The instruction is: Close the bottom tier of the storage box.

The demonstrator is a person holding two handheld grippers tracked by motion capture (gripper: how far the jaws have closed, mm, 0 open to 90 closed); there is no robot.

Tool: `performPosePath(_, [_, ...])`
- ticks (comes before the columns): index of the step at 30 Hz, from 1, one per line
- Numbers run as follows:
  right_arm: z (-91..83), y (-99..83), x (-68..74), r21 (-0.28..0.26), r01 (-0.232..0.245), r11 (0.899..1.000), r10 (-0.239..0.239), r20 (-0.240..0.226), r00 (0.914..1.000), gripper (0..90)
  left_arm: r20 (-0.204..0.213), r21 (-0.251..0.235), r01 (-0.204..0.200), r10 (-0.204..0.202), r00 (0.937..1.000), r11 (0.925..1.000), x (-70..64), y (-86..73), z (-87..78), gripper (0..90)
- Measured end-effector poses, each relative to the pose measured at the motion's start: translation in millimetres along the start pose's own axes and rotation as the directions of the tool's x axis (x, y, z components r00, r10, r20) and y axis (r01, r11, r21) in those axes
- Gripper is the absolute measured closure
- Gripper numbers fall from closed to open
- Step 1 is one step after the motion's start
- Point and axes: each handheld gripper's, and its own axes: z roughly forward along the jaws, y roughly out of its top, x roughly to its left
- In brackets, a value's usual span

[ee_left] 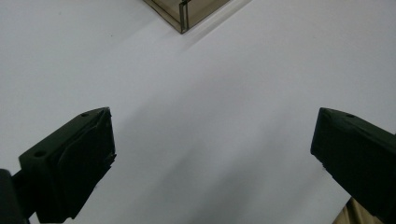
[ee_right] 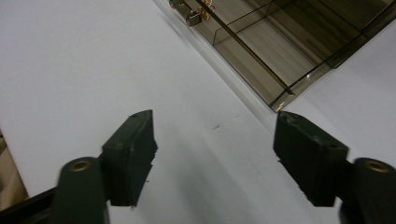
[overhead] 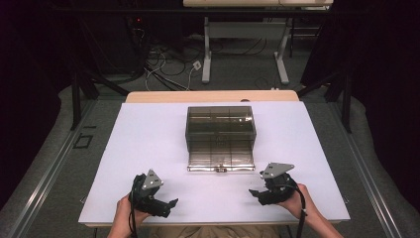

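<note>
A white surface (overhead: pixel 148 144) with a pale wooden far edge stands on grey floor (overhead: pixel 59 163). Beyond it, a white-legged desk (overhead: pixel 245 44) stands over tangled cables (overhead: pixel 168 67). Black curtains (overhead: pixel 376 74) darken both sides.

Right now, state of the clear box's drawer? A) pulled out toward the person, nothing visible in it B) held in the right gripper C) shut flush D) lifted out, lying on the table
A: in the high view the drawer sticks out of the smoky clear box toward the person, its compartments look bare, and both the left gripper and right gripper sit open, apart from it.
</note>
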Motion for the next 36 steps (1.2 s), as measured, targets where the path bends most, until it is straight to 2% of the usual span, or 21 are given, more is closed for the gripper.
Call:
performPosePath(2, [1.2, 1.1, -0.6, 0.000, -0.008, 1.000, 0.008, -0.001, 1.0000, 44.4, -0.002, -0.005, 0.000, 0.000, 1.0000, 1.0000, 0.0, 0.5, 0.8, 0.0])
performPosePath(8, [8.2, 3.4, -0.5, 0.011, -0.003, 1.000, 0.003, 0.014, 0.9999, 69.7, 0.002, 0.005, -0.012, 0.012, 0.9999, 0.9999, 0.0, 1.5, 2.1, 0.0])
performPosePath(11, [10.8, 5.7, -0.6, 0.021, -0.008, 1.000, 0.007, 0.019, 0.9998, 79.7, 0.005, 0.004, -0.013, 0.013, 0.9999, 0.9999, 0.4, 1.2, 2.4, 0.0])
performPosePath(13, [12.5, 7.5, -0.5, 0.022, -0.004, 1.000, 0.003, 0.026, 0.9997, 85.7, -0.007, 0.000, -0.011, 0.011, 0.9999, 0.9999, 0.2, 1.0, 2.6, 0.0])
performPosePath(15, [14.2, 9.1, -0.2, 0.022, 0.004, 1.000, -0.004, 0.032, 0.9995, 89.5, -0.009, -0.002, -0.012, 0.012, 0.9999, 0.9999, 0.7, 1.1, 2.1, 0.0])
performPosePath(17, [15.7, 11.1, 0.5, 0.023, 0.012, 1.000, -0.013, 0.048, 0.9988, 90.0, -0.010, -0.002, -0.011, 0.011, 0.9999, 0.9999, 0.7, 1.0, 2.2, 0.0])
performPosePath(19, [17.6, 12.8, 0.3, 0.025, 0.013, 1.000, -0.014, 0.040, 0.9991, 90.0, -0.006, 0.001, -0.010, 0.010, 0.9999, 0.9999, 0.7, 1.1, 2.7, 0.0])
performPosePath(23, [21.0, 14.2, 0.5, 0.035, 0.023, 0.999, -0.025, 0.055, 0.9982, 90.0, -0.007, -0.001, -0.011, 0.011, 0.9999, 0.9999, 0.9, 1.0, 2.4, 0.0])
performPosePath(36, [35.9, 25.6, -2.7, 0.062, 0.045, 0.997, -0.048, 0.053, 0.9974, 90.0, -0.006, 0.000, -0.012, 0.012, 0.9999, 0.9999, 0.9, 1.2, 2.8, 0.0])
